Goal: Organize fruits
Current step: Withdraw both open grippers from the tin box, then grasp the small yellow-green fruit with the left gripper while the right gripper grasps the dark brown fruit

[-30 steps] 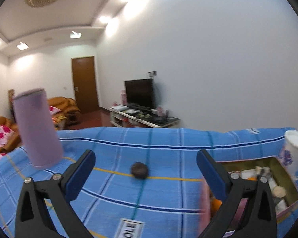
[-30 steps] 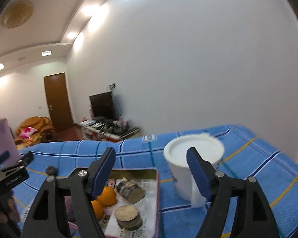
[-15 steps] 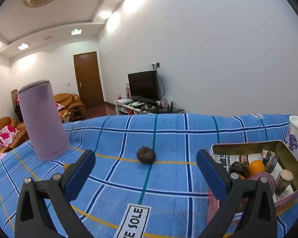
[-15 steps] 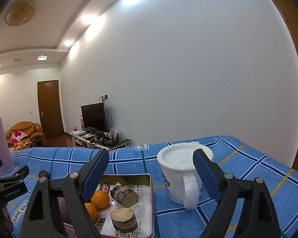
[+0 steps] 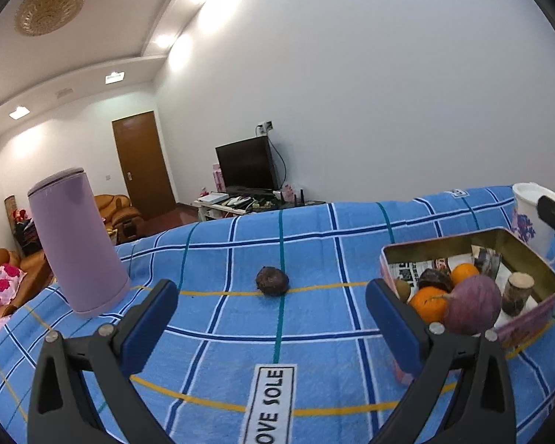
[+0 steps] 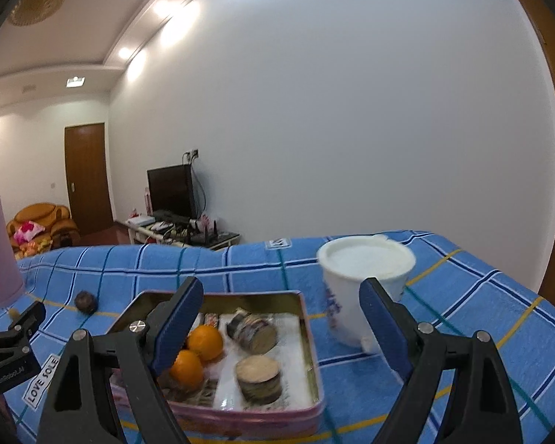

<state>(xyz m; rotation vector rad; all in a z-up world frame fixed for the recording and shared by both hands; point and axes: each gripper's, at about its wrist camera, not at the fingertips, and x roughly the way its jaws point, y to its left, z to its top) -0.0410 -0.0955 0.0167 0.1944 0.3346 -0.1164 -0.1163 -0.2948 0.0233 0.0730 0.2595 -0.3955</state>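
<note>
A small dark wrinkled fruit lies alone on the blue checked cloth, ahead of my open left gripper, whose fingers hold nothing. To its right stands a pink-sided metal tin lined with newspaper, holding oranges, a purple round fruit and cut stem pieces. My right gripper hovers open over that tin, above the oranges and two stubby cut pieces. The dark fruit shows at the tin's far left.
A tall lilac canister stands on the cloth at the left. A white mug with a blue flower print sits just right of the tin. Beyond the table's far edge are a television stand, a door and sofas.
Both views have shifted: the dark fruit and the tin sit lower and nearer in the left view, and the tin has come closer under the right gripper. Both grippers stay open.
</note>
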